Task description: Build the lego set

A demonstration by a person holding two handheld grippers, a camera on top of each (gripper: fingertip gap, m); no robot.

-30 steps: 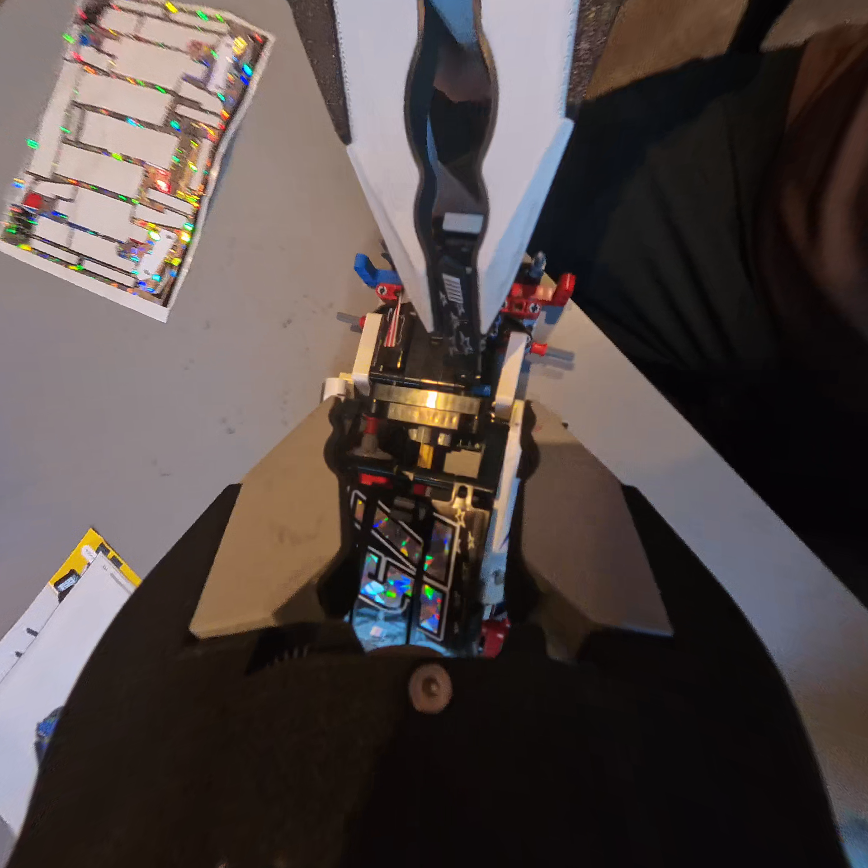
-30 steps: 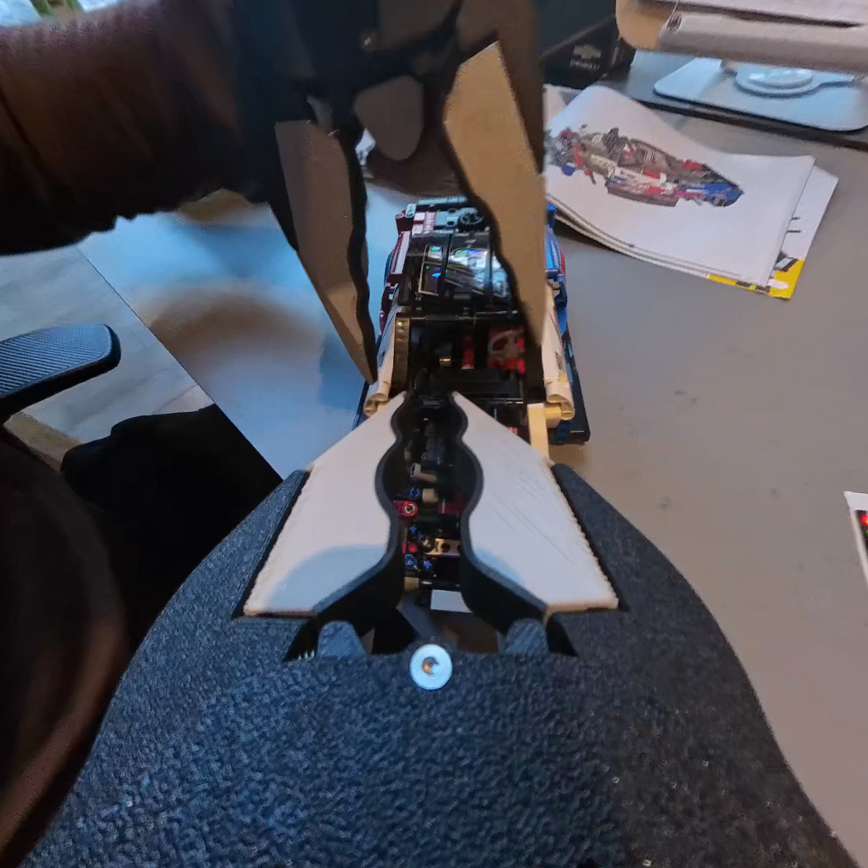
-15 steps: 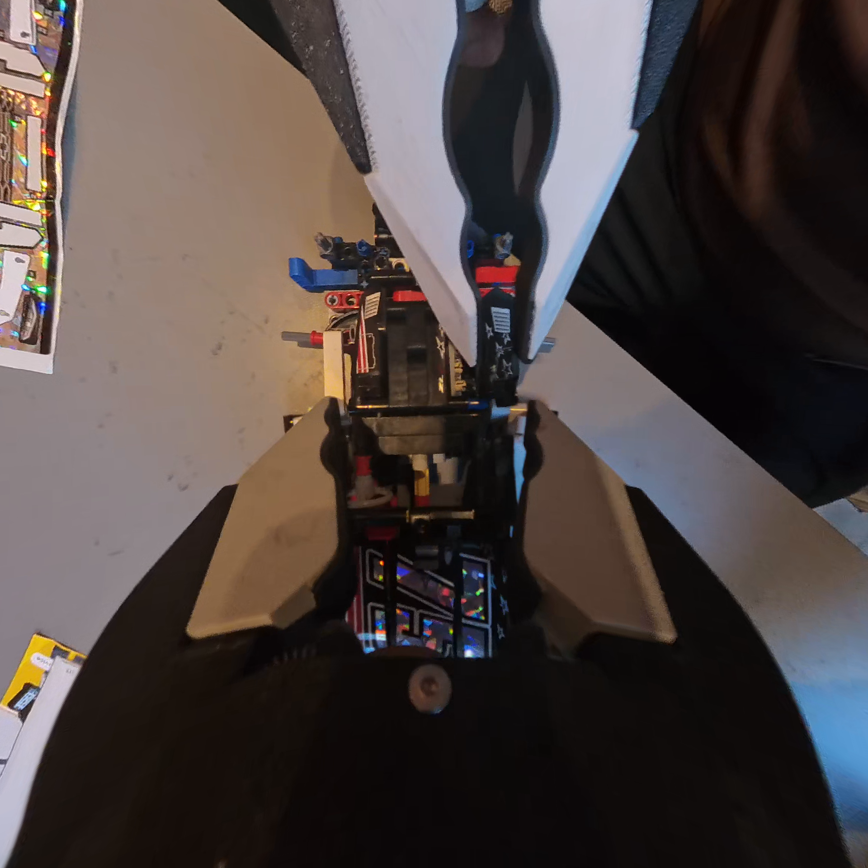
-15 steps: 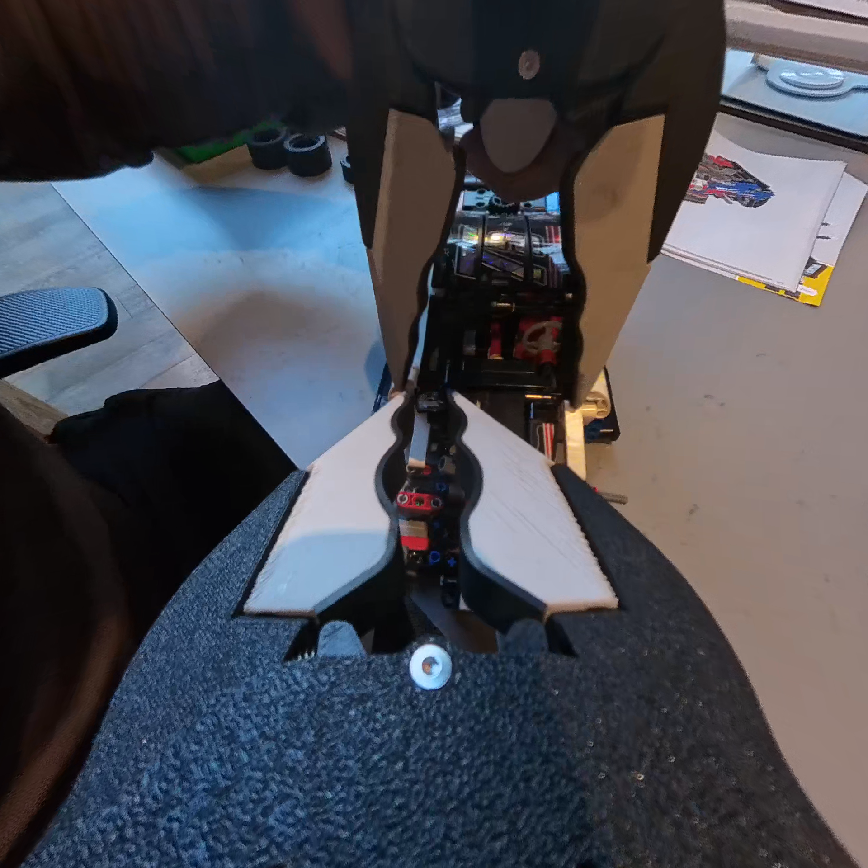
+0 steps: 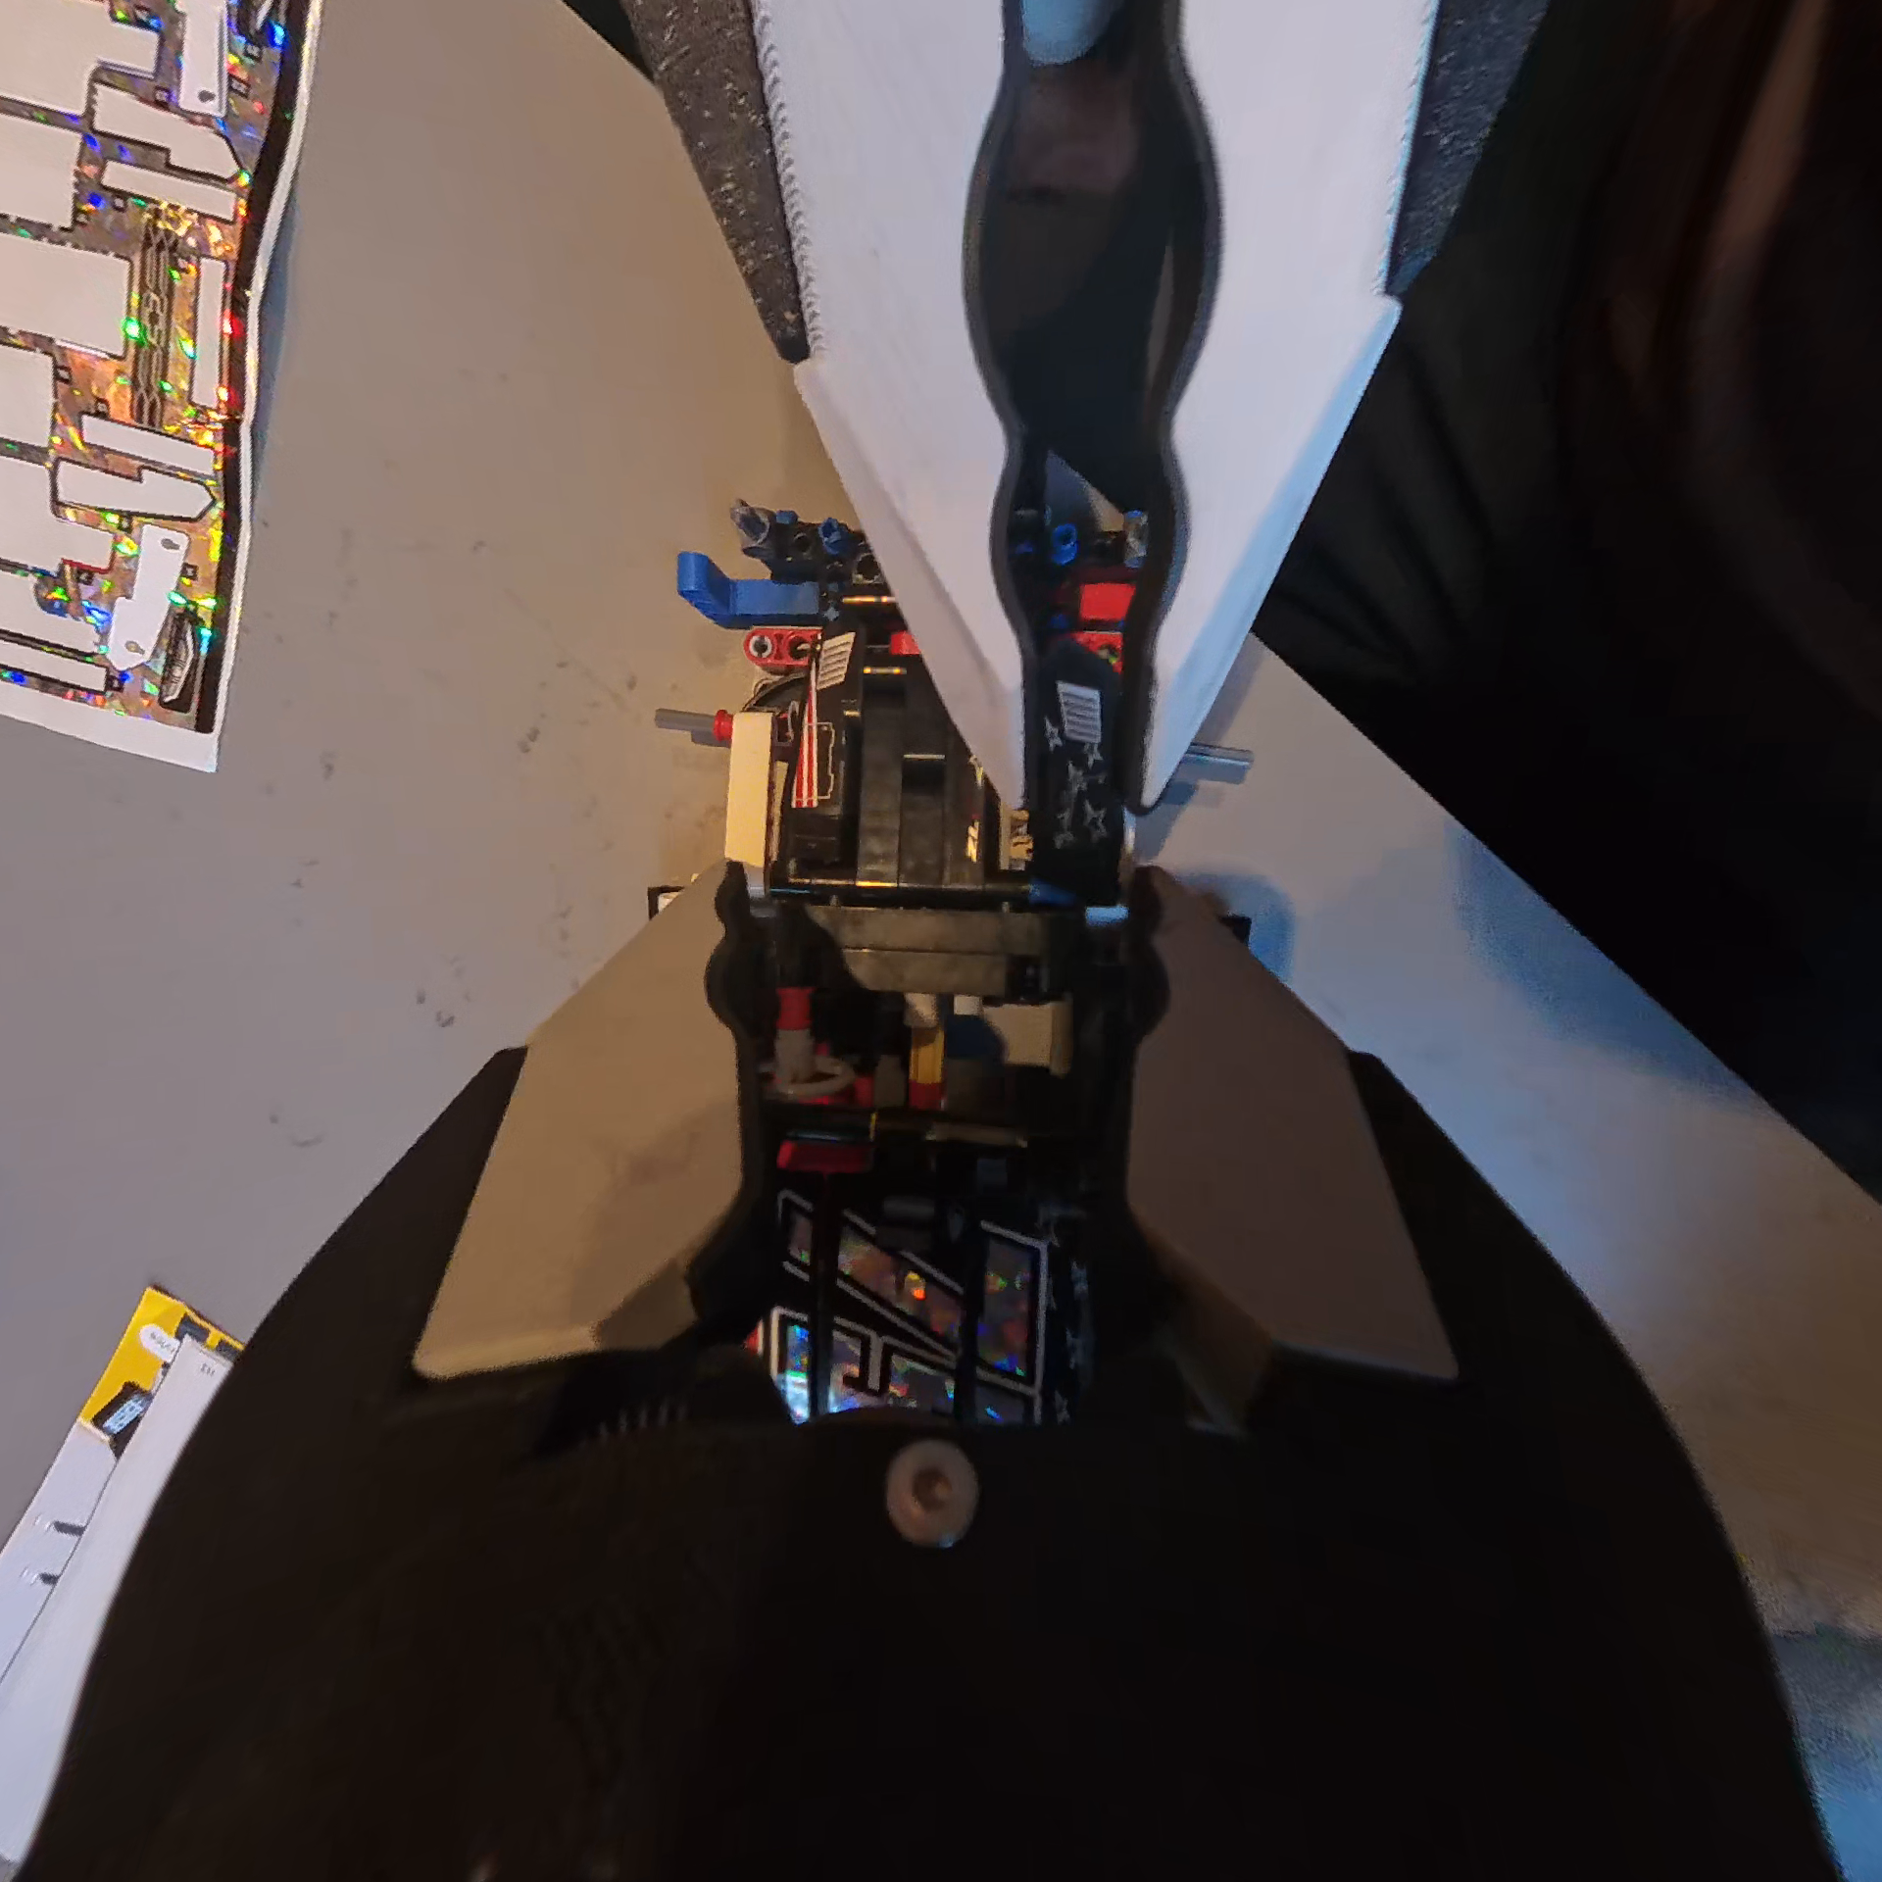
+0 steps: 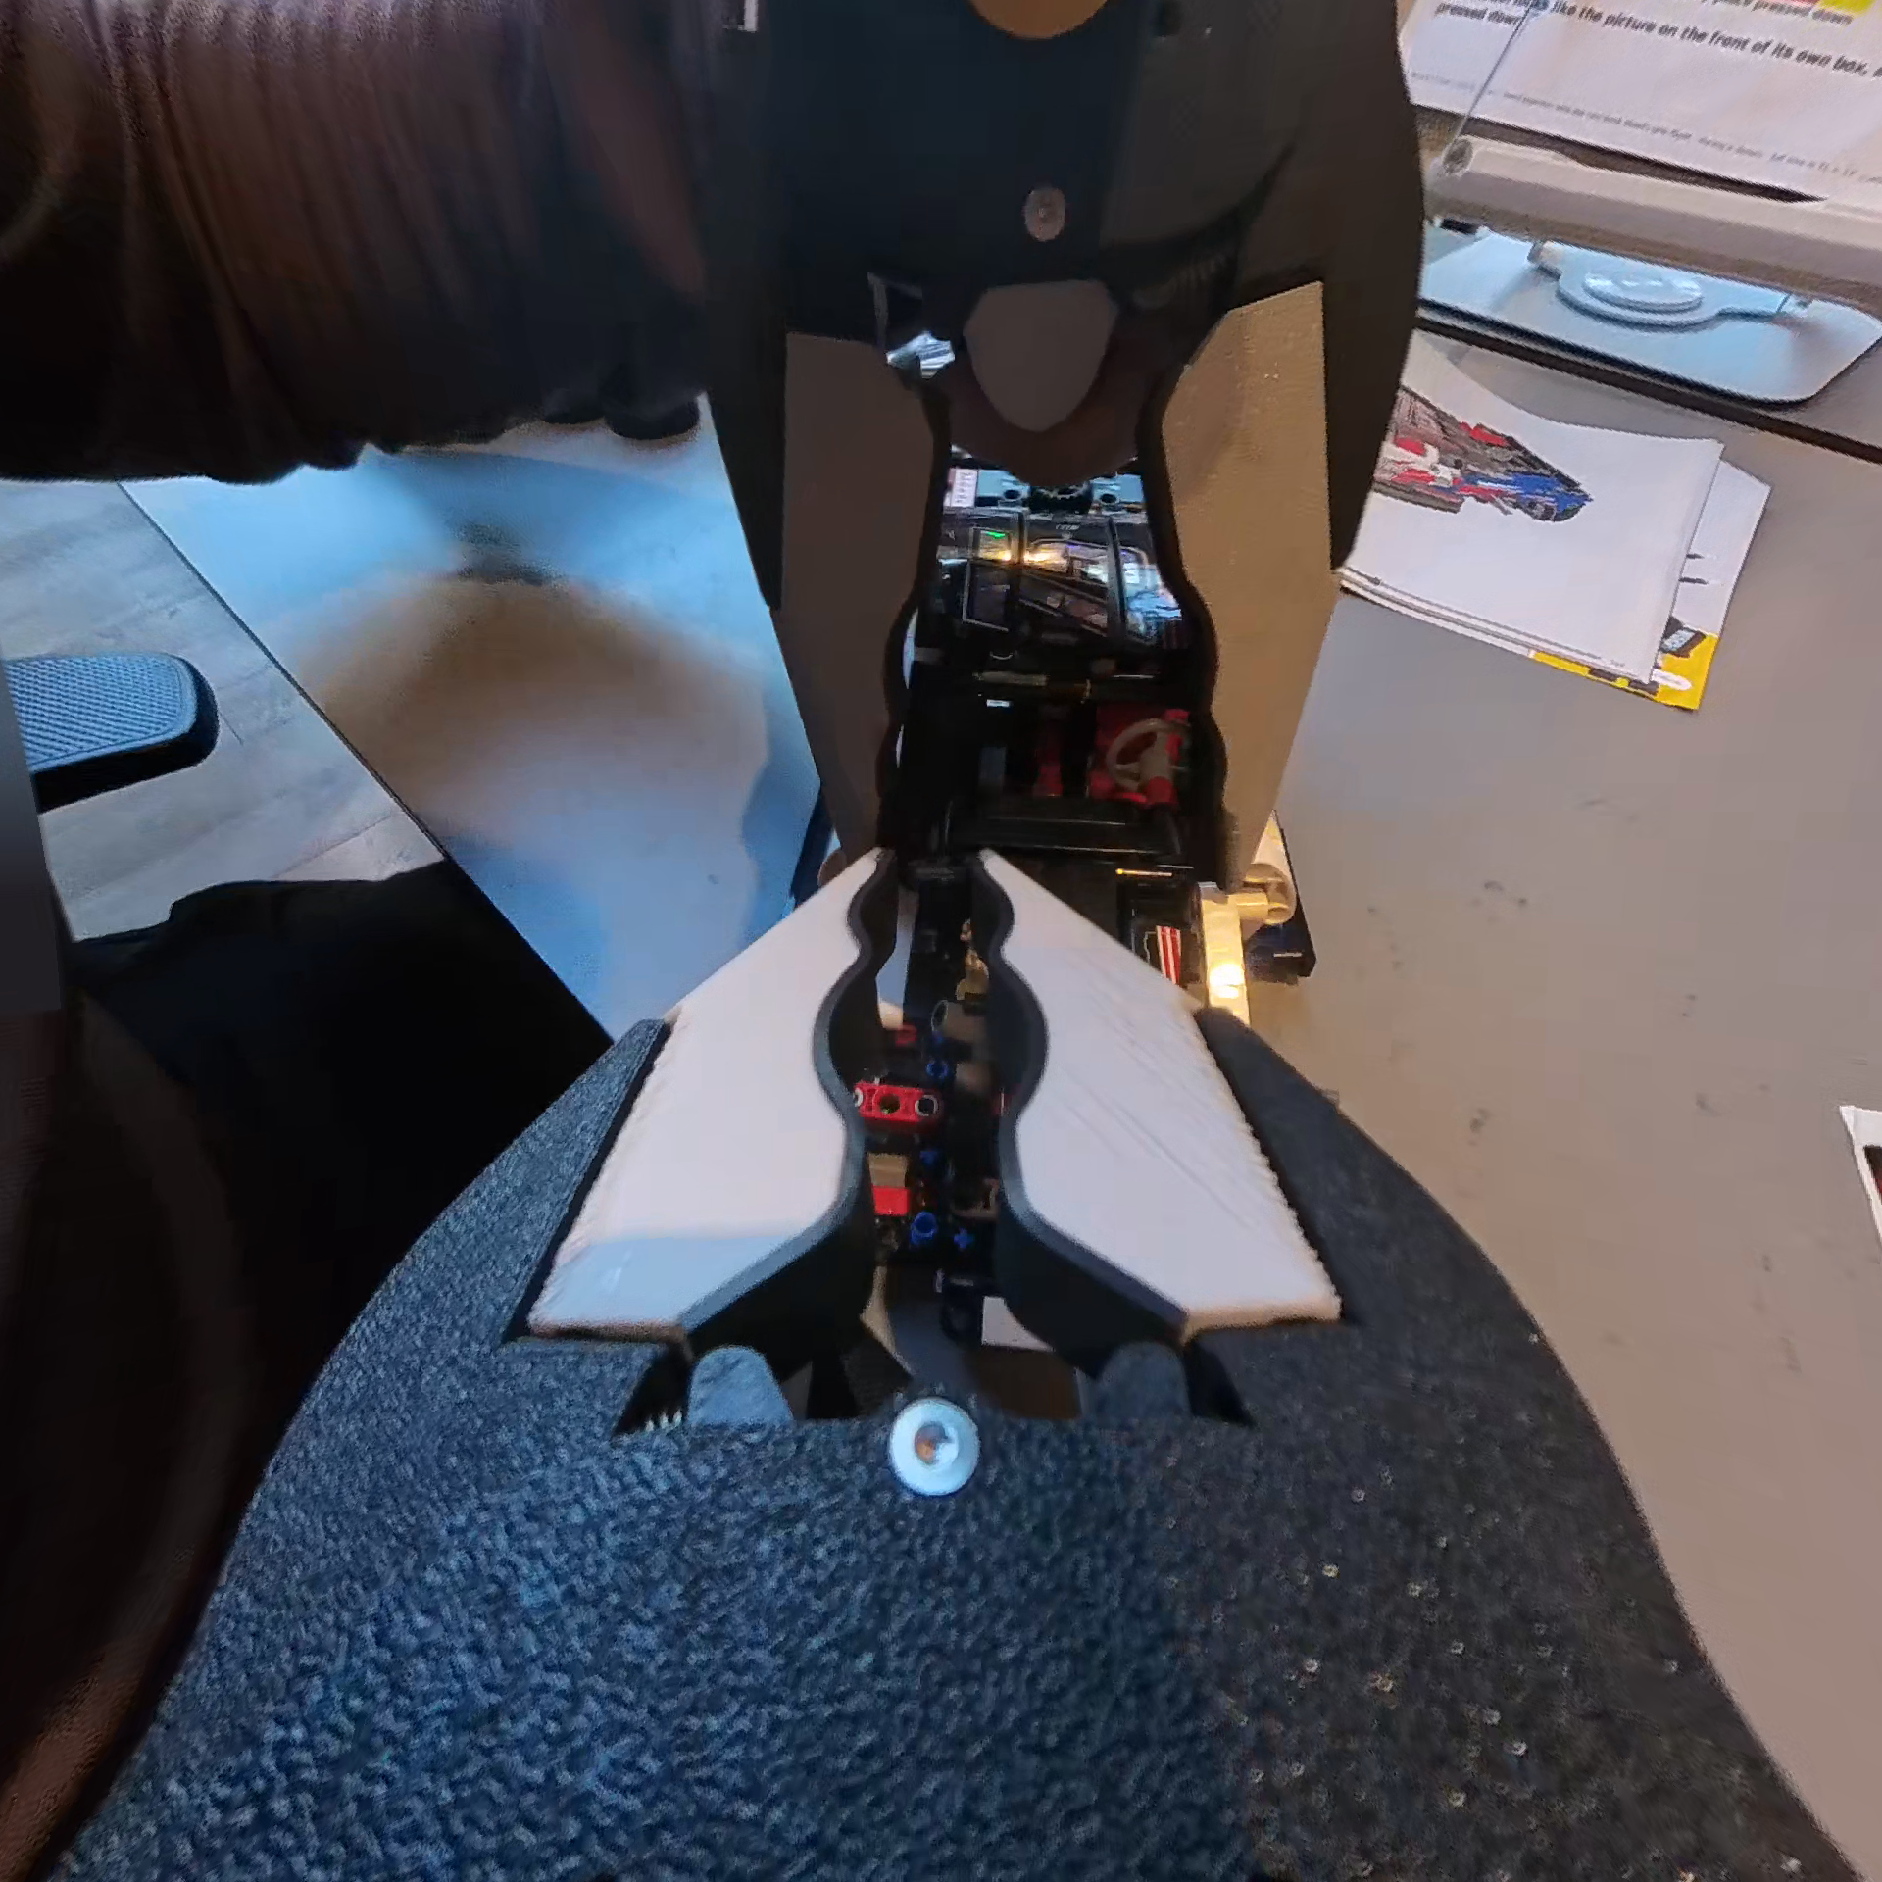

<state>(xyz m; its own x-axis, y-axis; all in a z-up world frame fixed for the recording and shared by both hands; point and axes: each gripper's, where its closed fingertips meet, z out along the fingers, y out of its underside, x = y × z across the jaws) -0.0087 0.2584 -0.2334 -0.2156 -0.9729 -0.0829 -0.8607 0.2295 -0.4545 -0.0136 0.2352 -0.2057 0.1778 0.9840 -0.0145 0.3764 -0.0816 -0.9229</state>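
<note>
The Lego car, black with red, blue and white parts and shiny stickers, stands on the grey table near its edge. My left gripper, with tan fingers, is shut across the car's body from both sides. My right gripper, with white fingers, reaches in from the far side and is shut on a black starred side panel at the car's right flank. In the right wrist view my right gripper pinches the thin panel edge, and the left gripper straddles the car beyond it.
A holographic sticker sheet lies at the far left. The instruction booklet lies on the table beside the car. A grey stand base is behind it. A person's dark sleeve and a chair armrest are past the table edge. Less than 4 cm separates the two grippers' tips.
My right gripper has shifted from the car's middle to its starred side panel. The left gripper has squared up over the car and kept its hold.
</note>
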